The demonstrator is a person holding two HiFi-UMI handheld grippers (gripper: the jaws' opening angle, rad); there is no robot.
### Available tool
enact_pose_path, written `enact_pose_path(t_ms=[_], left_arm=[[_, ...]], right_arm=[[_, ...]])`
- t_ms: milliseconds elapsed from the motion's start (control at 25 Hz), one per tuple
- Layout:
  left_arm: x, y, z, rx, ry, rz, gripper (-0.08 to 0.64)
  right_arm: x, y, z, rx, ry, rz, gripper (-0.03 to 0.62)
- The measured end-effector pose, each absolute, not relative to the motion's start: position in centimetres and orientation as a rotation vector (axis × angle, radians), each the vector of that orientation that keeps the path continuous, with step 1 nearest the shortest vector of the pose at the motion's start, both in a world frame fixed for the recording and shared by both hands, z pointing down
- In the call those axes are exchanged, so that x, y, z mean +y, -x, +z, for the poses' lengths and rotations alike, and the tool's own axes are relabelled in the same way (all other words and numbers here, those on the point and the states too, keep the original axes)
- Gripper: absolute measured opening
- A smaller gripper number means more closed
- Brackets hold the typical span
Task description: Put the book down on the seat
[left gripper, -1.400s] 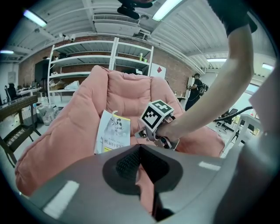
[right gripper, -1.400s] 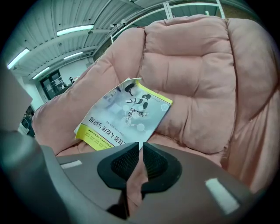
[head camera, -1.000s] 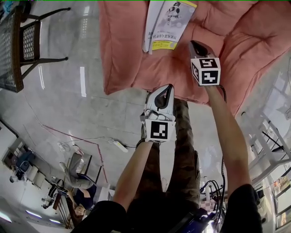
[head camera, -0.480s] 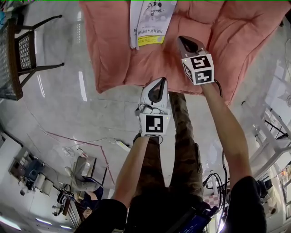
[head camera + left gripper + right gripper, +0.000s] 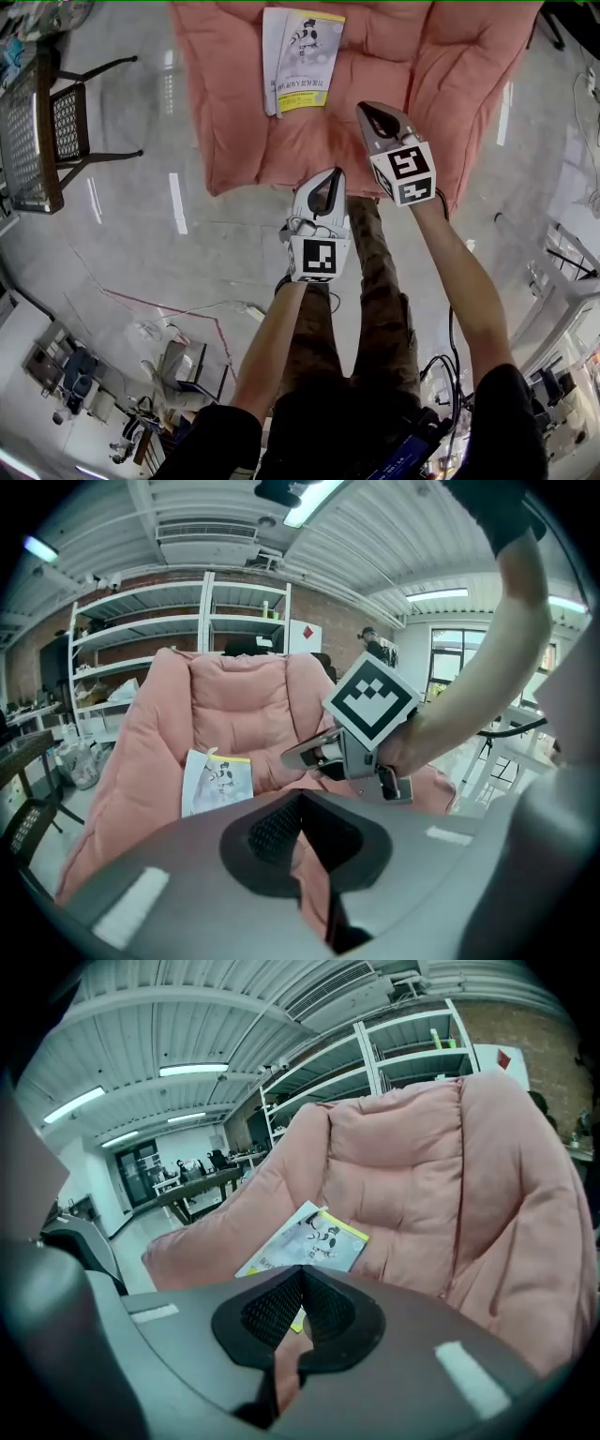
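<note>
Held out on bare forearms, both pointing downward toward the chair: left gripper [image 5: 332, 178] nearer the body, right gripper [image 5: 368, 112] farther forward. Jaws of each pressed together, nothing between them. Beyond both tips and well apart from them: book [image 5: 302, 58], lying flat on seat [image 5: 246, 131]. Thin glossy white cover with yellow strip; soft, quilted pink padding.

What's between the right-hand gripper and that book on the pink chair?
Only bare pink cushion. In the head view the right gripper hangs short of the book, with nothing else in the gap; the right gripper view shows the same.
</note>
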State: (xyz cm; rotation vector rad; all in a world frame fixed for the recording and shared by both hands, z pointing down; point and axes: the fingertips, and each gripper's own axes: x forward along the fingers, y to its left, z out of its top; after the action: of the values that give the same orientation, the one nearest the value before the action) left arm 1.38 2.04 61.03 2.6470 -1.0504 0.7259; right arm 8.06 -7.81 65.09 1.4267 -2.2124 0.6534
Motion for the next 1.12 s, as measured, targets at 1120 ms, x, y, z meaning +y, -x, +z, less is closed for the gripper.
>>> enact_pose_path(t_ms=[1120], left_arm=[[4.9,-2.8,30.9,-1.115,-2.868,0.602,0.000]], right_arm=[[4.1,-11.2,31.8,-2.393,-1.618,0.505,0.011]])
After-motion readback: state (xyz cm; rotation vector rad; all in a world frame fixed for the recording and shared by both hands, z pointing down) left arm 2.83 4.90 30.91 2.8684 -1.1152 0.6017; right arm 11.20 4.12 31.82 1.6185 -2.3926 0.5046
